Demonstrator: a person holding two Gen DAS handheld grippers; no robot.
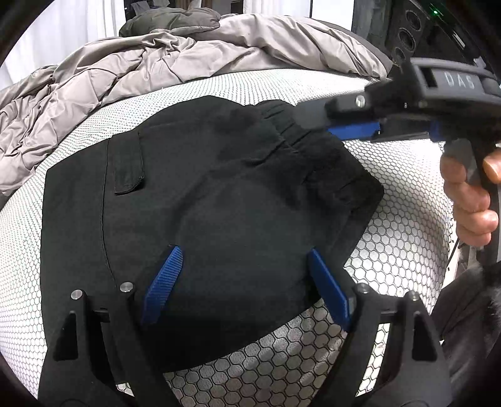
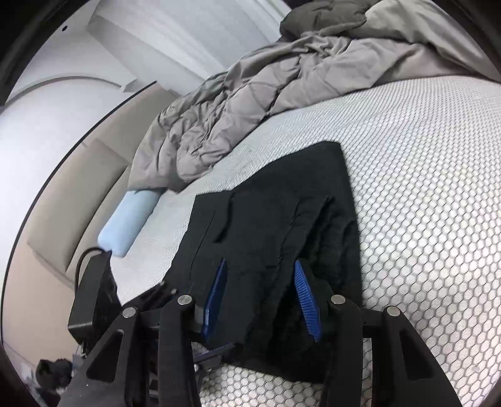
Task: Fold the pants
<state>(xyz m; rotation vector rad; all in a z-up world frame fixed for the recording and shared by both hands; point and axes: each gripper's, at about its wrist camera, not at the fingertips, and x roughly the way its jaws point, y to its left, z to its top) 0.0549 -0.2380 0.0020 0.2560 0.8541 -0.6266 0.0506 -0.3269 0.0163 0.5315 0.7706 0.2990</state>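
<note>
Black pants (image 1: pixel 219 200) lie folded into a compact, roughly square bundle on a white mattress (image 1: pixel 404 225) with a honeycomb-patterned cover, pocket flap (image 1: pixel 128 169) up and elastic waistband (image 1: pixel 281 125) at the far edge as the left wrist camera sees it. Left gripper (image 1: pixel 247 281) hovers over the near edge of the bundle, its blue-padded fingers (image 1: pixel 162 281) spread wide, with cloth showing between them but neither pad pressing on it. Right gripper (image 2: pixel 263 297) reaches in over the waistband end of the pants; in the left wrist view it enters from the upper right, a person's hand (image 1: pixel 469 200) wrapped around its black handle. Seen from its own camera, the right gripper's ribbed blue pads (image 2: pixel 307 300) stand at a moderate gap on either side of a thick ridge of layered fabric; whether the pads actually bear on that ridge cannot be told, since both faces still show clear of the cloth. Crumpled grey quilted duvet (image 2: pixel 238 103) is heaped along the far side of the bed, with a darker olive cover (image 1: pixel 169 18) bunched behind it. Pale blue bolster-like cushion (image 2: pixel 128 219) rests at the mattress edge against a beige padded panel (image 2: pixel 78 194). Part of the left tool's black body (image 2: pixel 94 294), with a looped cable, shows at the lower left of the right wrist view.
</note>
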